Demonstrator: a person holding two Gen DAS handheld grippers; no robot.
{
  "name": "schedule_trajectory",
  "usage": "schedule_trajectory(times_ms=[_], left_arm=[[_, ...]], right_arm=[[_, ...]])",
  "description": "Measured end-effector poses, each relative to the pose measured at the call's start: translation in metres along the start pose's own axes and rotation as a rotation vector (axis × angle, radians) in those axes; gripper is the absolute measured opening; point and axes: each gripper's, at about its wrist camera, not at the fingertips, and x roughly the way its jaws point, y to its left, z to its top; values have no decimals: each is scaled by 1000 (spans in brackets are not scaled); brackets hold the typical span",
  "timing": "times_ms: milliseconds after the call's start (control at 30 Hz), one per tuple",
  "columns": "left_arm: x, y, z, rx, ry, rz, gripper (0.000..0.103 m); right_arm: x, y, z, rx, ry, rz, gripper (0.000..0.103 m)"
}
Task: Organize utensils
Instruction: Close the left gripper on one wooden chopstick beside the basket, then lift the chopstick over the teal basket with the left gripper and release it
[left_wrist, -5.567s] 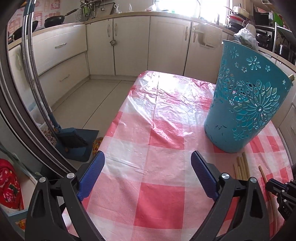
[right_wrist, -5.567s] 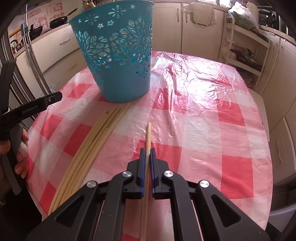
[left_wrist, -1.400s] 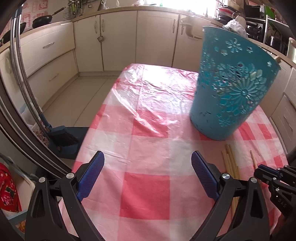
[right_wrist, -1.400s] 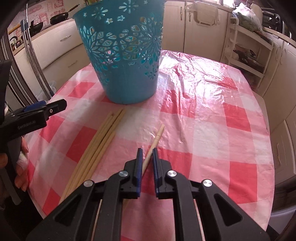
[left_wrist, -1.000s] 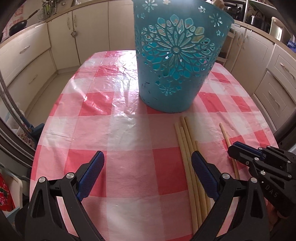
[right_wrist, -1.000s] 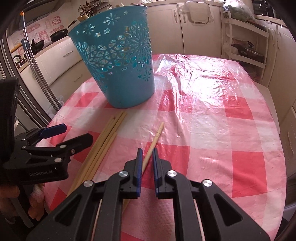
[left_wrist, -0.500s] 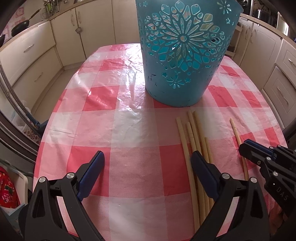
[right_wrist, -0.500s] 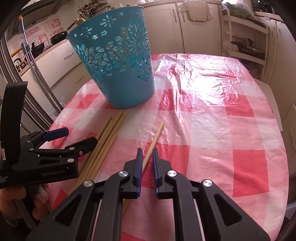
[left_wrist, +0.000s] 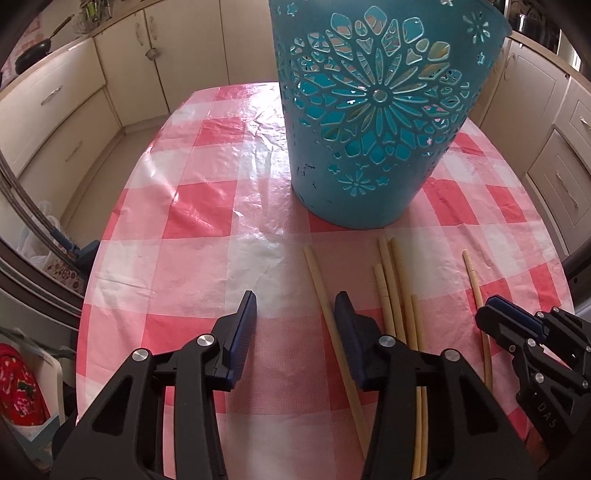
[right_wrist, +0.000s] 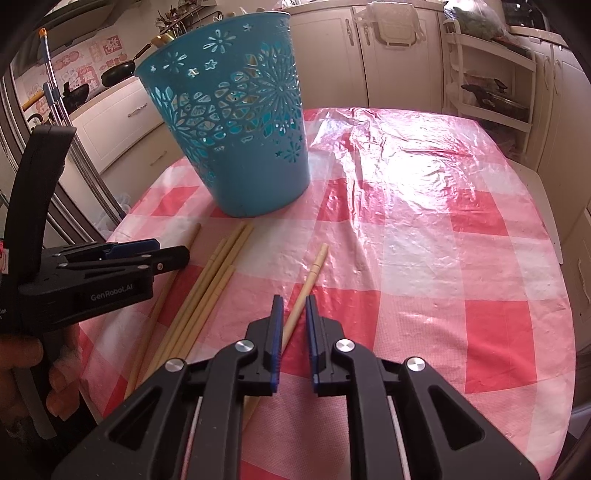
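The left gripper (left_wrist: 295, 321) has its fingers (left_wrist: 243, 325) closing in around one pale chopstick (left_wrist: 325, 295) on the table (left_wrist: 192, 229), but there are gaps on both sides and no grip. The right gripper (right_wrist: 294, 325) has its fingers (right_wrist: 276, 328) narrowed around a lone chopstick (right_wrist: 308, 280), and a small gap shows, so nothing is clamped. Between these two sticks lies a bundle of chopsticks (right_wrist: 210, 288). All of them point toward the teal basket (left_wrist: 373, 122), which stands upright just beyond their tips.
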Motion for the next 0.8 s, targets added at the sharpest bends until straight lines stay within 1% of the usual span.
schedule_trajectory(times_ms=[133, 200, 267, 333, 367, 400, 433, 633, 800], left_arm=[[2, -5, 2, 15, -4, 18, 41], [2, -5, 2, 19, -12, 15, 38], [1, -7, 0, 27, -20, 11, 32], [0, -10, 0, 38, -27, 3, 20], [0, -11, 0, 43, -29, -4, 16], [0, -13, -1, 48, -30, -11, 9], [0, -15, -1, 53, -32, -12, 7], [-1, -14, -2, 55, -34, -25, 5], [-4, -6, -6, 30, -23, -43, 5]], right_arm=[[1, 1, 0, 1, 1, -1, 13], [1, 4, 0, -10, 1, -13, 13], [2, 6, 0, -22, 3, -24, 14], [3, 10, 1, -35, 5, -34, 15], [4, 11, 1, -40, 5, -38, 16], [4, 13, 1, -46, 6, -42, 16], [4, 13, 1, -48, 6, -46, 17], [5, 13, 1, -44, 8, -43, 18], [6, 20, 0, -90, 6, -45, 31]])
